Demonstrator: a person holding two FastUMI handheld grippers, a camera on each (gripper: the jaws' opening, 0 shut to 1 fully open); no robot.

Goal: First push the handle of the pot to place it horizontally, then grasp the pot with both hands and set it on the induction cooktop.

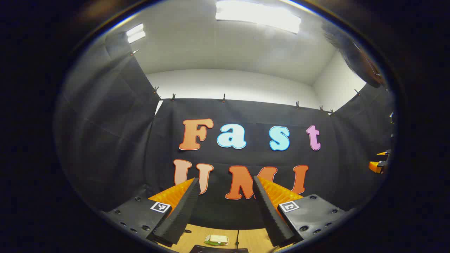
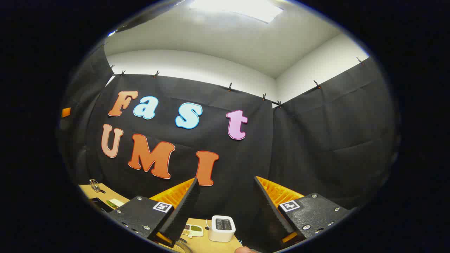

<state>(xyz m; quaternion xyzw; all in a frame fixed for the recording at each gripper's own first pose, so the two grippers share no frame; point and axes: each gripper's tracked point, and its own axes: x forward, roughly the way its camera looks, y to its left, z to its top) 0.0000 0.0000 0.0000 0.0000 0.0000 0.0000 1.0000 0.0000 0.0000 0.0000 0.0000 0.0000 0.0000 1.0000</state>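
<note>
My left gripper point(image 1: 225, 180) is tilted up toward the booth's back wall and stands open with nothing between its fingers. Below it lies a strip of wooden table point(image 1: 253, 239). A dark flat edge point(image 1: 218, 250) at the very bottom may be the induction cooktop. My right gripper point(image 2: 226, 180) also points up at the wall and is open and empty. A curved rim point(image 2: 182, 246) shows under its left finger; I cannot tell what it belongs to. The other gripper's orange part point(image 1: 378, 166) shows at the far right of the left gripper view.
A small green and white item point(image 1: 216, 240) and a thin cable point(image 1: 238, 238) lie on the table. A white toaster point(image 2: 221, 228) stands by the back wall, a small card-like object point(image 2: 192, 230) beside it. A metal object point(image 2: 94, 184) sits at the far left.
</note>
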